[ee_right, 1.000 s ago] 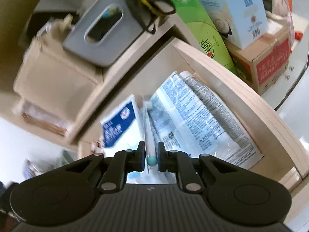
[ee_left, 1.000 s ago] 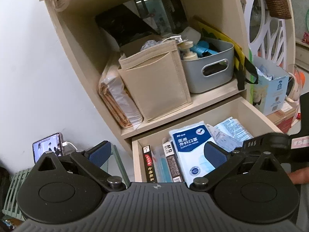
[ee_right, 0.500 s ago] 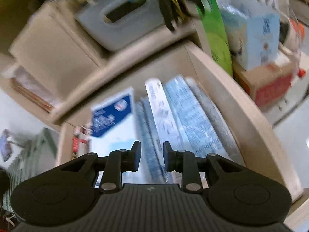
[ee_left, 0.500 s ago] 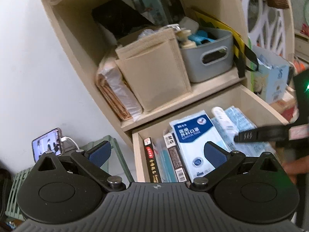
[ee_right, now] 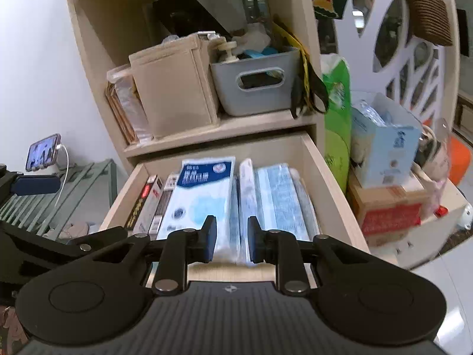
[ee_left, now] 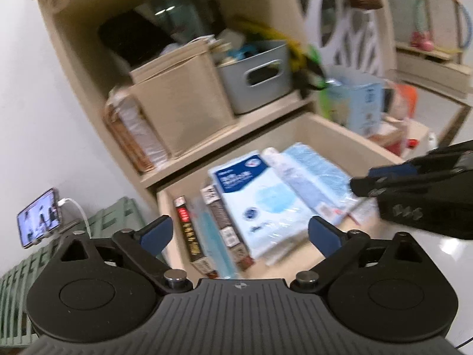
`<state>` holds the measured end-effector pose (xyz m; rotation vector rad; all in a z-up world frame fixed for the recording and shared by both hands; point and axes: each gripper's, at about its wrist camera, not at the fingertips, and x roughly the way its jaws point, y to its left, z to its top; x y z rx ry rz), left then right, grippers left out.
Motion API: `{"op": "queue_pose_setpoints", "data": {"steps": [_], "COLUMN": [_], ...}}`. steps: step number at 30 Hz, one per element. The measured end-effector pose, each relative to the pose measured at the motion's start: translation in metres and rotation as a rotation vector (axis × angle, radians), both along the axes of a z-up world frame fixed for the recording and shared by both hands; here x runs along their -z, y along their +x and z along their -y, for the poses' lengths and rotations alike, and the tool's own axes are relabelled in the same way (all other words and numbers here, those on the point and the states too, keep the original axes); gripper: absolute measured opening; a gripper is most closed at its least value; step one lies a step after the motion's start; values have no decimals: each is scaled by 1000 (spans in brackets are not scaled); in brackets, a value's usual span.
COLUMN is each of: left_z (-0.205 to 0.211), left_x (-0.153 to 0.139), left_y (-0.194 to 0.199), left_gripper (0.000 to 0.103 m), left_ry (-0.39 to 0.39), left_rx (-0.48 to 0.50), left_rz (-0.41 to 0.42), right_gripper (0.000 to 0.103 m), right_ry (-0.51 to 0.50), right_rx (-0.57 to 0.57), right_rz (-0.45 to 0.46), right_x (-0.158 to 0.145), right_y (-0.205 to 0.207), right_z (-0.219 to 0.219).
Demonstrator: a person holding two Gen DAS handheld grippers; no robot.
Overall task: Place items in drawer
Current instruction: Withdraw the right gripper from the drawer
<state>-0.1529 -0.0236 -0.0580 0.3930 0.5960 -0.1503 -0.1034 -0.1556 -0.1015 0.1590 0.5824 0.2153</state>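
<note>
Open drawer (ee_right: 325,177) sits ahead of both grippers: 2 narrow boxes at its left wall, 1 blue-white mask pack (ee_right: 201,195), approx 3 clear packs (ee_right: 275,195) filling to the right wall; no spare room. Left gripper (ee_left: 239,233) wide, closing, nothing between. Right gripper (ee_right: 229,236) narrow gap, closing, empty.

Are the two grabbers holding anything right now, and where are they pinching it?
Nothing is held. The left gripper is wide and closing on empty air; the right gripper, narrowly parted, is closing too, with nothing between its pads above the drawer.
</note>
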Motion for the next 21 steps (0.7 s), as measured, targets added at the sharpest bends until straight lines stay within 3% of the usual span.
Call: {"op": "queue_pose_setpoints", "data": {"steps": [4,7,10,15,17,21], "left_z": [4,3,4,11,9,1], "left_x": [2,9,23,42,50,62], "left_y": [-12,-17,-27,-45,-45,-38], "left_gripper": [88,83,79,64,51,35], "left_ry": [-21,-63,-114,-80,-74,-53], "left_rx": [5,-67,-131,-189,-218,-250], "left_rz": [-45,-83,-140,-193,-226,-242], "right_gripper": [22,19,15,15,15,15], "right_ry": [-62,-108,-72,-63,-73,-67], "right_rx": [-42,-45,-46,-56,-52,-39], "right_rz": [-19,-17,-44,-82,-100,-108], "right_x": [3,6,17,35,42,48], "right_y": [-21,-32,-36,-39,-38,-34], "right_z": [-6,-1,11,19,19,17]}}
